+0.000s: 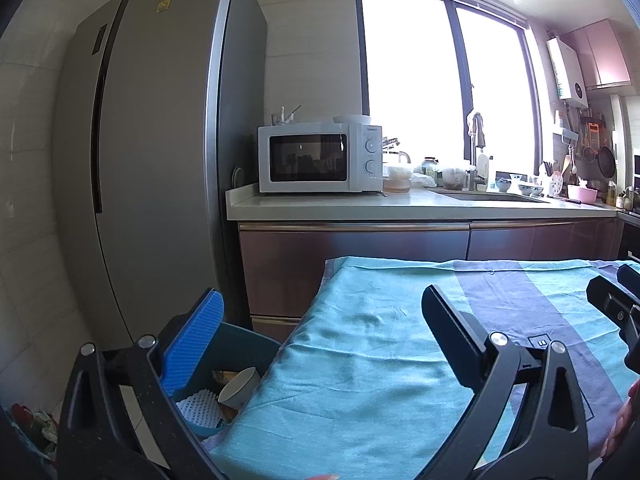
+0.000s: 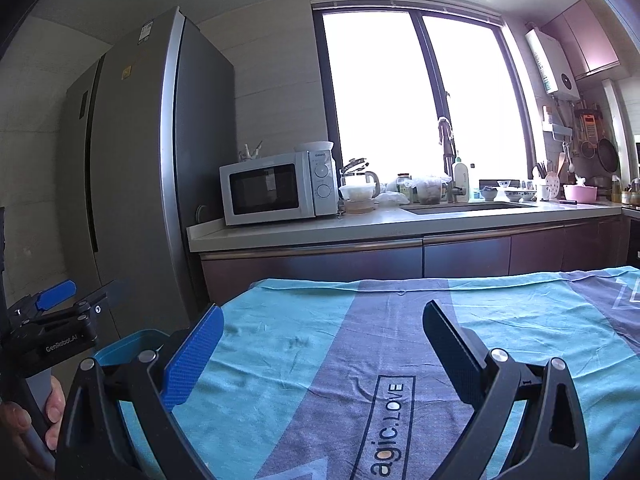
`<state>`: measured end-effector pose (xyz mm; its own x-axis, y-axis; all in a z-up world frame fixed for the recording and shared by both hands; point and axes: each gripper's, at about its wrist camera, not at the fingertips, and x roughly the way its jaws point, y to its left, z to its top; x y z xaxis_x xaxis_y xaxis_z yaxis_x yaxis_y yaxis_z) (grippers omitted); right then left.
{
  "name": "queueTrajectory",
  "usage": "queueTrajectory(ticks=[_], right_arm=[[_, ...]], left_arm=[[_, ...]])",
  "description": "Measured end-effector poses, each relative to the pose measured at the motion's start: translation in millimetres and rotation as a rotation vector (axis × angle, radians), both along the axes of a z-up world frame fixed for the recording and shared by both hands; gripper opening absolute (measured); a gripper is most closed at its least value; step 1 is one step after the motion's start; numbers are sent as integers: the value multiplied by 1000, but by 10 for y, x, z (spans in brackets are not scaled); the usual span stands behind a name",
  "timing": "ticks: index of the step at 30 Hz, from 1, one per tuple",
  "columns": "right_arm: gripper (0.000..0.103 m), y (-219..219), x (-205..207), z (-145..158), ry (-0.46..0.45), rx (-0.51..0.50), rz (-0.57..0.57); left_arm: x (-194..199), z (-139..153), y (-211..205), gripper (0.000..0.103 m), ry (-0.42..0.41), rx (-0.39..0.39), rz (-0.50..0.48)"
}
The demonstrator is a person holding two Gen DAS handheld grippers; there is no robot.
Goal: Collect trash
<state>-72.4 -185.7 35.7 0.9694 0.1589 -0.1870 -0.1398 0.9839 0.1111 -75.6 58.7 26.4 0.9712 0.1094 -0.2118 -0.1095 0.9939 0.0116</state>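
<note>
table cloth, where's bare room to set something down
The whole cloth-covered table is bare between both open tongs. The counter before the microwave is free; around the sink it is crowded. The bin already holds trash.

Pretty standard kitchen here. Big grey fridge (image 1: 160, 152) stands against the tiled wall (image 1: 24, 128) on the left, right next to a pale countertop (image 1: 400, 206) with dark reddish cabinets (image 1: 352, 256) under it. A white microwave (image 1: 320, 158) sits on the counter, sink tap (image 1: 478, 148) further along. The huge window (image 1: 444, 80) is totally blown out with daylight. Pans and utensils (image 1: 596, 148) hang on the right wall, with pinkish upper cabinets (image 1: 600, 52) above.
</note>
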Motion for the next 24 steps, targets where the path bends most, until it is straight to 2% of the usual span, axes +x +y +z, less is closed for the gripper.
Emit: queueTrajectory(ticks=[24], right_arm=[[96, -111, -82, 32, -40, 15, -35]], left_arm=[[-40, 18, -168, 98, -55, 34, -18]])
